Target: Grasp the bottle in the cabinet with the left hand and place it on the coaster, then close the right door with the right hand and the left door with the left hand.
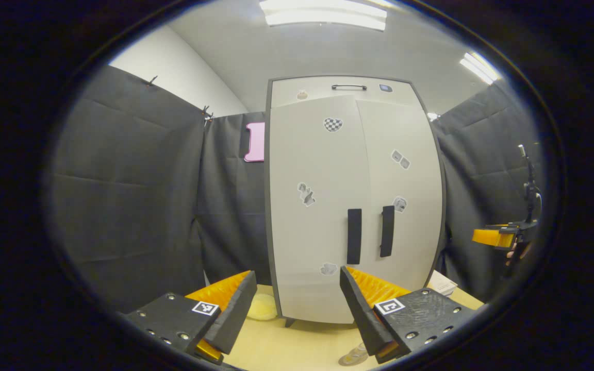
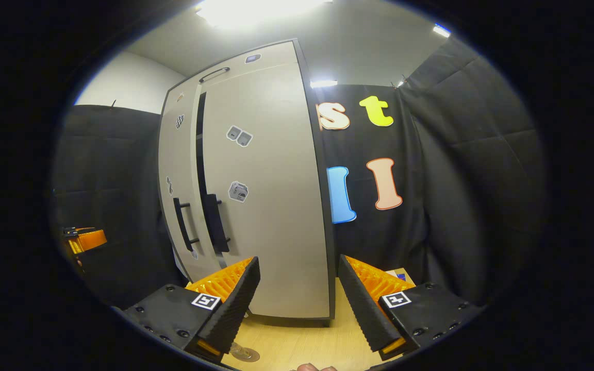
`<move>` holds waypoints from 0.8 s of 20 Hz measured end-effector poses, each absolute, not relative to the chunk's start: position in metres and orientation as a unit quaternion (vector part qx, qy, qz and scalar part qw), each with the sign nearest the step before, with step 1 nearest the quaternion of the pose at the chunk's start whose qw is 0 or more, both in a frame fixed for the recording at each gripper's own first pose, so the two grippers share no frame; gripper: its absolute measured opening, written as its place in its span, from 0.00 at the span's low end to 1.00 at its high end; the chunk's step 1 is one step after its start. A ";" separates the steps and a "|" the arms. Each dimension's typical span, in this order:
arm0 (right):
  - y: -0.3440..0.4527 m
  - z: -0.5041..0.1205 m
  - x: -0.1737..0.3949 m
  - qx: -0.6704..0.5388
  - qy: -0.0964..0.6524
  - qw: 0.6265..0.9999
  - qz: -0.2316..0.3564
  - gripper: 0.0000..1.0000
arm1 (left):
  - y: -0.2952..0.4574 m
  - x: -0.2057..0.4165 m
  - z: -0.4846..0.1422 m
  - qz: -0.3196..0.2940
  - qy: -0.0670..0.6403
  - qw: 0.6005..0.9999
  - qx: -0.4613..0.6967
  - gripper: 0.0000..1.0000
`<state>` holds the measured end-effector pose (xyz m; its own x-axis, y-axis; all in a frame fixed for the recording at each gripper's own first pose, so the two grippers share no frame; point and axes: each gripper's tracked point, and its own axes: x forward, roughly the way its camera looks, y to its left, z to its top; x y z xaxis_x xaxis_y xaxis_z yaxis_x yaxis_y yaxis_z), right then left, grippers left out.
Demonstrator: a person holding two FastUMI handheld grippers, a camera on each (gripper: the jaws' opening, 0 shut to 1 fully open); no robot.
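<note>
Both doors of the cabinet [image 1: 353, 206] look all but shut, hiding the bottle, so with the left tool [image 1: 297, 309] and right tool [image 2: 297, 304] released and empty, a hasty reach could knock the handle [image 1: 354, 236] instead of hooking it.

cabinet [image 1: 353, 206] on table [image 1: 297, 345], coaster [image 1: 262, 306] at its left foot, bottle [image 1: 353, 355] in front

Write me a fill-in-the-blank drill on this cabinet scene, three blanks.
1. Both fingers of the left gripper stand ____, holding nothing.
2. The cabinet stands on a ____ table.
3. Each of the two cabinet doors carries a ____ vertical handle.

Missing words: apart; wooden; black
</note>
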<state>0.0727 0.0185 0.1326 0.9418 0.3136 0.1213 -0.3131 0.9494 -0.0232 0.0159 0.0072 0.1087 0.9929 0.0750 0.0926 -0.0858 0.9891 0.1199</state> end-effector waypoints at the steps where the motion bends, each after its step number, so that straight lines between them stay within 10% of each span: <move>1: 0.018 0.132 0.071 -0.002 -0.061 0.987 0.151 0.98 | 0.006 0.015 0.107 0.032 -0.041 0.997 0.051 0.94; 16: 0.042 0.116 0.067 -0.001 -0.044 0.993 0.108 0.98 | 0.037 0.031 0.092 0.006 -0.057 0.998 0.011 0.94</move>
